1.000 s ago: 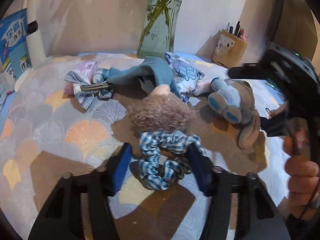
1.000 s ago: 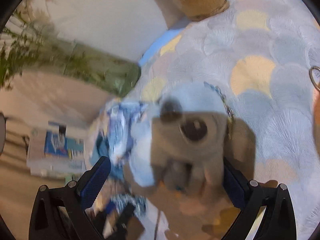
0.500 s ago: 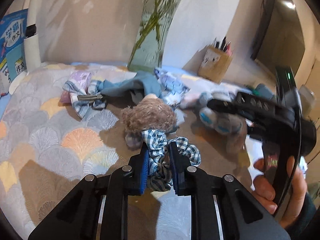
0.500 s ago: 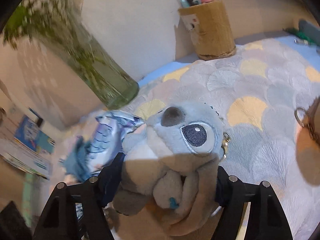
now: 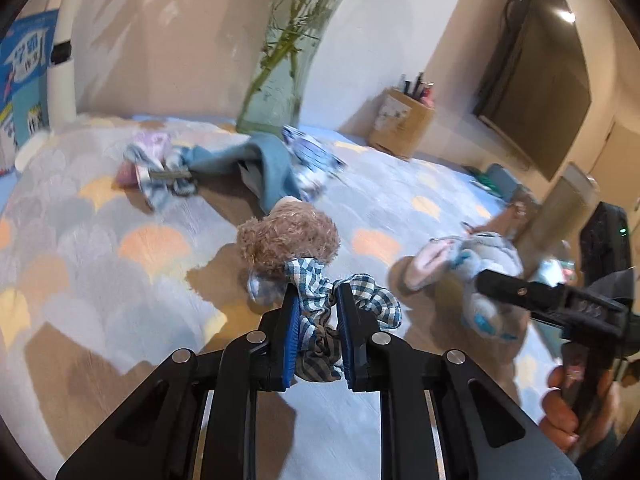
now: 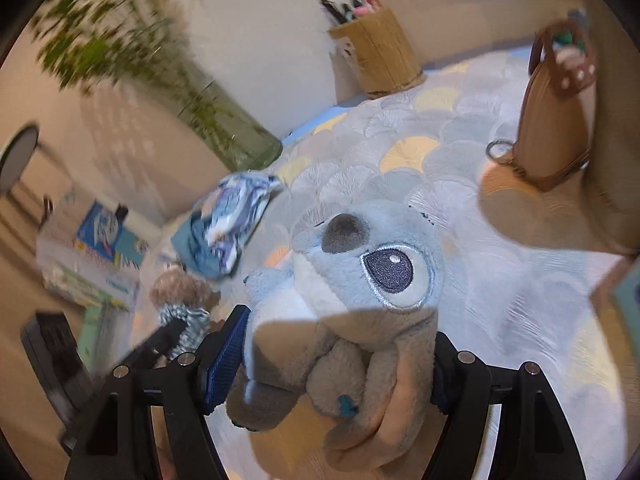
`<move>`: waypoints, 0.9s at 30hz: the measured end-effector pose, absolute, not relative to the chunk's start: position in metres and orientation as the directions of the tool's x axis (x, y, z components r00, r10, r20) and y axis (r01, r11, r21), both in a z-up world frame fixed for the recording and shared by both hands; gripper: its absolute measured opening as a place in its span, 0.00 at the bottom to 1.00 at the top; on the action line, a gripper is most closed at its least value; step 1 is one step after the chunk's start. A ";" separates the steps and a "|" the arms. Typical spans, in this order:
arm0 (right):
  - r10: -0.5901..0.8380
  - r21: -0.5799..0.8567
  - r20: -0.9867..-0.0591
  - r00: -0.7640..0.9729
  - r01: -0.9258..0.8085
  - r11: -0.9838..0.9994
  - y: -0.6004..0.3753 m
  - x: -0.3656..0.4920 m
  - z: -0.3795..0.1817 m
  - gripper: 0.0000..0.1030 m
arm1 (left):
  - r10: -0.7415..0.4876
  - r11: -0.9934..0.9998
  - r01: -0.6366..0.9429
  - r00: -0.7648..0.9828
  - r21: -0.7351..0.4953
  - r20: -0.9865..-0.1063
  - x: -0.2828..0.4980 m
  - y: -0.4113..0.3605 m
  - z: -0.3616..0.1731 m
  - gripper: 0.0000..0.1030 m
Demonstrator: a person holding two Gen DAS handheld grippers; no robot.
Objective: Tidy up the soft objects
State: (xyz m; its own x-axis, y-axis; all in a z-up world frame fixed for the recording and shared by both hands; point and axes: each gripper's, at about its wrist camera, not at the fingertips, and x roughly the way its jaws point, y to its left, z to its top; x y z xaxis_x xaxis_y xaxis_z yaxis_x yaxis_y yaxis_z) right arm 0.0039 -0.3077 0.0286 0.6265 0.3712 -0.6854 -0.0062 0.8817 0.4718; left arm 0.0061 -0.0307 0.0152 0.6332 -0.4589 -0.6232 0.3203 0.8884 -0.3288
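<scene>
My left gripper (image 5: 318,320) is shut on a blue-and-white checked scrunchie (image 5: 360,300), which bunches up between its blue pads. A brown fluffy plush (image 5: 288,240) lies just beyond it on the patterned cover, touching the checked fabric. My right gripper (image 6: 336,360) is shut on a blue-grey plush toy (image 6: 360,264) with a big embroidered eye, clamped at its body with the head sticking forward. In the left wrist view the same plush toy (image 5: 480,264) hangs in the right gripper (image 5: 520,292) at the right, off the cover, with a hand below it.
A heap of blue cloths (image 5: 272,160) lies in front of a glass vase (image 5: 276,92) with green stems. A pencil holder (image 5: 400,128) stands by the wall. A brown bag (image 6: 552,120) stands at the right, books (image 5: 24,80) at the far left.
The left jaws closed on the checked scrunchie and rose slightly. The right jaws closed on the blue-grey plush and carried it off to the right, away from the cloth heap.
</scene>
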 end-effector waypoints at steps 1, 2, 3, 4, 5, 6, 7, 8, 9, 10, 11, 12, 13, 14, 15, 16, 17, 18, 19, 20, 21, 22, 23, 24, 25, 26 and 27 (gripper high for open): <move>0.367 0.450 -0.689 0.625 -0.027 0.892 -0.304 -0.002 0.030 0.72 | -0.473 0.881 0.332 0.624 -0.337 -0.622 -0.001 -0.030 0.016 0.15; 0.367 0.436 -0.692 0.622 -0.045 0.899 -0.304 -0.009 0.030 0.72 | -0.482 0.876 0.342 0.616 -0.340 -0.623 -0.006 -0.030 0.016 0.15; 0.367 0.419 -0.696 0.617 -0.066 0.906 -0.301 -0.013 0.031 0.72 | -0.489 0.872 0.354 0.605 -0.339 -0.628 -0.011 -0.031 0.015 0.15; 0.364 0.400 -0.700 0.614 -0.084 0.912 -0.297 -0.017 0.031 0.72 | -0.492 0.870 0.366 0.592 -0.330 -0.639 -0.016 -0.033 0.014 0.15; 0.354 0.369 -0.708 0.611 -0.108 0.923 -0.291 -0.021 0.032 0.72 | -0.489 0.870 0.379 0.582 -0.316 -0.650 -0.021 -0.035 0.014 0.15; 0.344 0.346 -0.713 0.611 -0.121 0.930 -0.288 -0.024 0.033 0.73 | -0.485 0.872 0.385 0.582 -0.304 -0.653 -0.024 -0.036 0.014 0.15; 0.332 0.321 -0.718 0.611 -0.133 0.938 -0.285 -0.025 0.033 0.73 | -0.473 0.876 0.388 0.581 -0.285 -0.662 -0.028 -0.037 0.013 0.16; 0.319 0.295 -0.724 0.611 -0.144 0.945 -0.282 -0.027 0.033 0.73 | -0.460 0.882 0.385 0.580 -0.272 -0.672 -0.028 -0.038 0.011 0.17; 0.307 0.275 -0.730 0.610 -0.149 0.950 -0.280 -0.029 0.033 0.74 | -0.443 0.890 0.374 0.577 -0.260 -0.686 -0.028 -0.038 0.009 0.26; 0.301 0.265 -0.735 0.608 -0.151 0.952 -0.279 -0.029 0.032 0.74 | -0.417 0.903 0.353 0.576 -0.246 -0.703 -0.027 -0.038 0.007 0.34; 0.298 0.260 -0.739 0.604 -0.152 0.953 -0.279 -0.030 0.032 0.74 | -0.398 0.912 0.335 0.578 -0.238 -0.712 -0.027 -0.037 0.005 0.36; 0.298 0.260 -0.742 0.601 -0.152 0.954 -0.280 -0.030 0.031 0.76 | -0.382 0.920 0.316 0.580 -0.234 -0.720 -0.026 -0.036 0.003 0.42; 0.294 0.259 -0.744 0.600 -0.148 0.955 -0.281 -0.031 0.030 0.76 | -0.372 0.925 0.297 0.581 -0.236 -0.724 -0.025 -0.033 0.002 0.56; 0.290 0.257 -0.748 0.597 -0.142 0.956 -0.282 -0.031 0.029 0.76 | -0.367 0.928 0.281 0.583 -0.244 -0.725 -0.024 -0.029 0.002 0.66; 0.286 0.256 -0.754 0.591 -0.137 0.957 -0.283 -0.031 0.028 0.76 | -0.367 0.929 0.264 0.590 -0.258 -0.719 -0.024 -0.025 0.002 0.79; 0.285 0.259 -0.760 0.584 -0.131 0.957 -0.285 -0.030 0.026 0.77 | -0.374 0.928 0.247 0.601 -0.280 -0.706 -0.024 -0.019 0.003 0.82; 0.291 0.271 -0.767 0.573 -0.121 0.955 -0.287 -0.029 0.024 0.78 | -0.384 0.923 0.241 0.604 -0.299 -0.699 -0.024 -0.016 0.004 0.82; 0.311 0.302 -0.770 0.558 -0.111 0.947 -0.291 -0.028 0.021 0.79 | -0.398 0.917 0.239 0.596 -0.319 -0.697 -0.024 -0.013 0.005 0.82; 0.330 0.332 -0.771 0.544 -0.099 0.938 -0.294 -0.027 0.019 0.80 | -0.410 0.911 0.234 0.584 -0.339 -0.701 -0.022 -0.011 0.005 0.82; 0.360 0.375 -0.767 0.531 -0.083 0.923 -0.300 -0.026 0.015 0.81 | -0.412 0.910 0.228 0.580 -0.346 -0.703 -0.021 -0.011 0.005 0.82; 0.378 0.402 -0.764 0.523 -0.073 0.913 -0.301 -0.027 0.014 0.81 | -0.411 0.910 0.223 0.583 -0.349 -0.701 -0.020 -0.011 0.006 0.82; 0.396 0.429 -0.760 0.516 -0.061 0.901 -0.304 -0.027 0.012 0.82 | -0.406 0.912 0.221 0.591 -0.345 -0.697 -0.018 -0.011 0.007 0.82; 0.416 0.457 -0.751 0.513 -0.051 0.888 -0.307 -0.027 0.010 0.85 | -0.393 0.918 0.215 0.595 -0.333 -0.701 -0.014 -0.013 0.009 0.82; 0.432 0.482 -0.739 0.516 -0.042 0.875 -0.308 -0.027 0.010 0.87 | -0.385 0.922 0.208 0.597 -0.327 -0.704 -0.011 -0.015 0.010 0.82; 0.446 0.504 -0.731 0.517 -0.033 0.863 -0.310 -0.027 0.009 0.89 | -0.384 0.922 0.202 0.601 -0.332 -0.701 -0.006 -0.016 0.012 0.82; 0.463 0.529 -0.720 0.517 -0.023 0.848 -0.312 -0.027 0.009 0.93 | -0.390 0.919 0.201 0.602 -0.341 -0.696 -0.003 -0.017 0.013 0.82; 0.480 0.556 -0.707 0.520 -0.011 0.831 -0.314 -0.027 0.008 0.97 | -0.400 0.913 0.195 0.602 -0.358 -0.691 0.002 -0.017 0.013 0.82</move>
